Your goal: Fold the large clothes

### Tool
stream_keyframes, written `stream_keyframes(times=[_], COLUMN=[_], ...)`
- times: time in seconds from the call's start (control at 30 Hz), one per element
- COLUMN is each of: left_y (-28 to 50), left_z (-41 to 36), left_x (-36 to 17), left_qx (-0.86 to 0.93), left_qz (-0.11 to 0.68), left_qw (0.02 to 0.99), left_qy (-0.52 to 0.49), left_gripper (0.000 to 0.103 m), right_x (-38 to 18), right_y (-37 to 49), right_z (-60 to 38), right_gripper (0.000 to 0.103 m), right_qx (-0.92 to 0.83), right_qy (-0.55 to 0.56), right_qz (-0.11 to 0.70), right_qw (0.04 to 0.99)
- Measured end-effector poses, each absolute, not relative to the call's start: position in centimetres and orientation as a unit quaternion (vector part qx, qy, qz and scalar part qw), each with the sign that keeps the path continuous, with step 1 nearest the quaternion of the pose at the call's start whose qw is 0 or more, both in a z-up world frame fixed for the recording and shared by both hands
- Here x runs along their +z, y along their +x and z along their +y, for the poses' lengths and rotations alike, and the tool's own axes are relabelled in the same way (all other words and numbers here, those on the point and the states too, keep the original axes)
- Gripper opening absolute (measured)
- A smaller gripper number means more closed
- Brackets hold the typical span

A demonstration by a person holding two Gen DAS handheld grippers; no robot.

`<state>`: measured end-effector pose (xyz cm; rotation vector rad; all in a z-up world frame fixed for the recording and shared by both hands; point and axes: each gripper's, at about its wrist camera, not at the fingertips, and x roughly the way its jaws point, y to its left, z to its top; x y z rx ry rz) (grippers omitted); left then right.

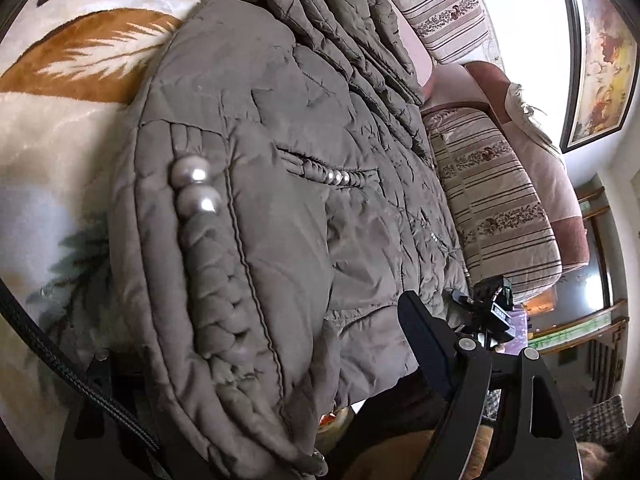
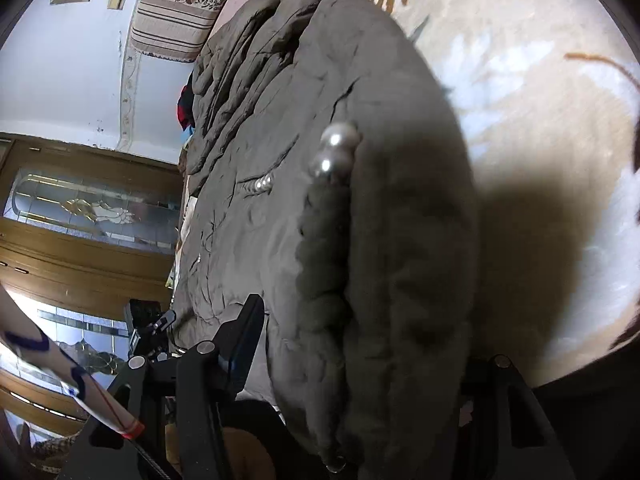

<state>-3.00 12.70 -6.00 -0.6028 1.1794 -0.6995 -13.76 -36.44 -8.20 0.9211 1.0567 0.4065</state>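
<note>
jacket (image 1: 280, 184): hem bunched between my left gripper (image 1: 256, 412) fingers; right gripper (image 2: 360, 376) likewise clamps it.
place: lies ahead of both on blanket (image 1: 60, 128), sofa cushions (image 1: 492, 196) beyond.
handling: puffy, soft, slippery shell; I'd grip hem corners, avoid pearls (image 1: 196, 188).

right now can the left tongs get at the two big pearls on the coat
Probably yes. The left tongs straddle the coat's near edge, and the two big pearls lie uncovered on top, just ahead along the braided trim.
</note>
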Motion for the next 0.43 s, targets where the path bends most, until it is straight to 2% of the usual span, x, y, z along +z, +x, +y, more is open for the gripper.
stream_keyframes(times=[0.2, 0.23, 0.27, 0.3, 0.33, 0.4, 0.43], left_y=[-3.7, -3.9, -4.0, -4.1, -4.1, -4.1, -4.1], left_z=[11.6, 11.2, 10.8, 10.1, 9.9, 10.7, 11.1], left_x=[-5.4, -5.2, -4.8, -4.3, -4.1, -3.0, -2.3], left_qx=[-0.266, -0.253, -0.236, -0.206, -0.189, -0.192, -0.194], left_qz=[0.544, 0.548, 0.552, 0.559, 0.564, 0.557, 0.551], left_qw=[0.757, 0.765, 0.775, 0.789, 0.794, 0.795, 0.797], left_qy=[-0.246, -0.226, -0.196, -0.149, -0.126, -0.143, -0.151], left_gripper=[0.081, 0.081, 0.068, 0.041, 0.031, 0.021, 0.020], right_x=[-7.9, -7.8, -7.5, -7.4, -7.0, -5.4, -4.7], right_y=[-12.7, -12.7, -12.8, -13.1, -13.1, -13.3, -13.4], right_z=[-34.7, -34.6, -34.6, -34.6, -34.4, -33.8, -33.5], right_gripper=[0.062, 0.057, 0.040, 0.035, 0.028, 0.023, 0.022], right_qx=[0.163, 0.149, 0.131, 0.120, 0.119, 0.118, 0.120], right_qy=[0.404, 0.404, 0.394, 0.381, 0.378, 0.362, 0.358], right_qz=[0.487, 0.486, 0.488, 0.490, 0.488, 0.477, 0.471], right_qw=[0.757, 0.760, 0.768, 0.775, 0.778, 0.792, 0.797])
